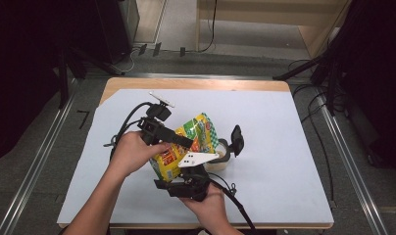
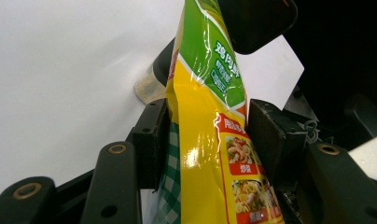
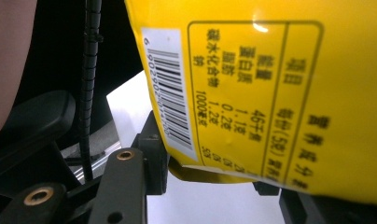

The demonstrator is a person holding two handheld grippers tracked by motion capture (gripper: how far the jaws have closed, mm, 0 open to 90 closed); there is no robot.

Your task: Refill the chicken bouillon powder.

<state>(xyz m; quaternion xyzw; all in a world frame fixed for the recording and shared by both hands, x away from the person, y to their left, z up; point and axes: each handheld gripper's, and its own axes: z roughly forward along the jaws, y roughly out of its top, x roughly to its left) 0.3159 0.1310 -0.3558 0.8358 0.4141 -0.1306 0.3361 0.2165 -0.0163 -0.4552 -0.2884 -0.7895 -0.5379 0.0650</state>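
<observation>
Together we hold a glossy yellow and green plastic food pouch [image 1: 184, 147] above the middle of the desk [image 1: 284, 147], which is covered with a white sheet. The left tongs [image 1: 188, 143] are clenched on the pouch: in the left gripper view their black pads press both faces of the pouch [image 2: 205, 140], with the green-checked edge beside one pad. The right tongs [image 1: 198, 169] come in from the near side and grasp the same pouch at its lower part; in the right gripper view the barcode and the printed nutrition panel of the pouch [image 3: 252, 93] sit between the jaws, one pad right against its bottom seam, so we judge them closed on it too.

We read this step as a two-handed hold, perhaps to open the pouch or tip it toward the small round cream-coloured tub [image 1: 220, 155] that stands on the desk just behind the pouch. The next move calls for one grip to stay firm while the other pulls or tilts, slowly, since the film is slick and may slide between the pads.

A black object [image 1: 236, 139] stands just beside the tub, close to the pouch, and the trailing black cables [image 1: 127, 122] crowd the left hand [image 1: 132, 154]. The right hand [image 1: 210, 203] has freer room.
</observation>
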